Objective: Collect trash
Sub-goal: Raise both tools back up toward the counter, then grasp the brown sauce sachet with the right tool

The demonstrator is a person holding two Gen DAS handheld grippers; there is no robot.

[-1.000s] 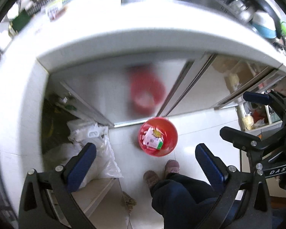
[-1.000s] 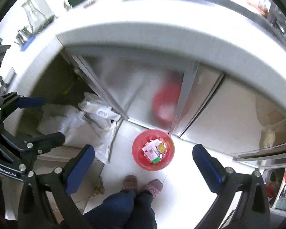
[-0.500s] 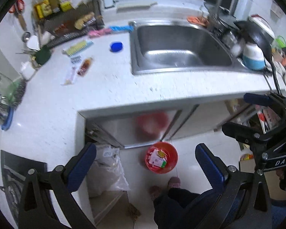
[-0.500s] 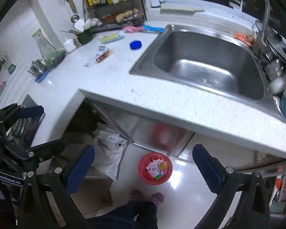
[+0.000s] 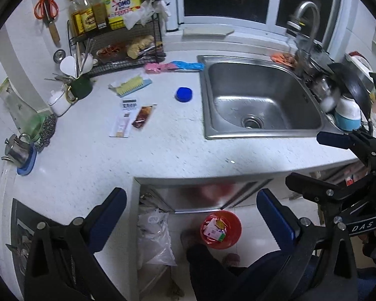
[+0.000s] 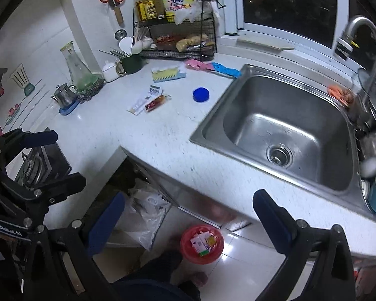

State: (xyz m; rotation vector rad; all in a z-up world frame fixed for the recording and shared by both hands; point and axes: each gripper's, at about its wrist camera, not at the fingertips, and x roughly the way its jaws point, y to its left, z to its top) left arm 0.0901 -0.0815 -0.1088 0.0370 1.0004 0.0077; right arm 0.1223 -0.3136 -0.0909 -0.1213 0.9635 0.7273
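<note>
A red bin (image 5: 221,230) (image 6: 202,244) holding several wrappers stands on the floor below the counter edge. On the white counter lie a white paper packet (image 5: 124,117) (image 6: 145,99), a dark red sauce sachet (image 5: 142,116) (image 6: 156,103) beside it, a blue lid (image 5: 184,94) (image 6: 201,94) and a yellow brush on its wrapper (image 5: 130,85) (image 6: 168,73). My left gripper (image 5: 191,219) is open and empty, high above the counter edge. My right gripper (image 6: 188,217) is likewise open and empty. Each gripper shows at the side of the other's view.
A steel sink (image 5: 259,97) (image 6: 285,130) takes up the right of the counter, with a tap (image 6: 363,50) and stacked pots (image 5: 338,87) beside it. A wire rack (image 5: 117,47), cup, jug and small kettle (image 6: 65,95) line the back left. A stove (image 6: 37,165) is at left. A person's legs and a plastic bag (image 5: 154,235) are on the floor.
Both grippers have risen from near the floor bin to high above the counter, tilting up so the counter top and sink have come into view. Both stayed open.
</note>
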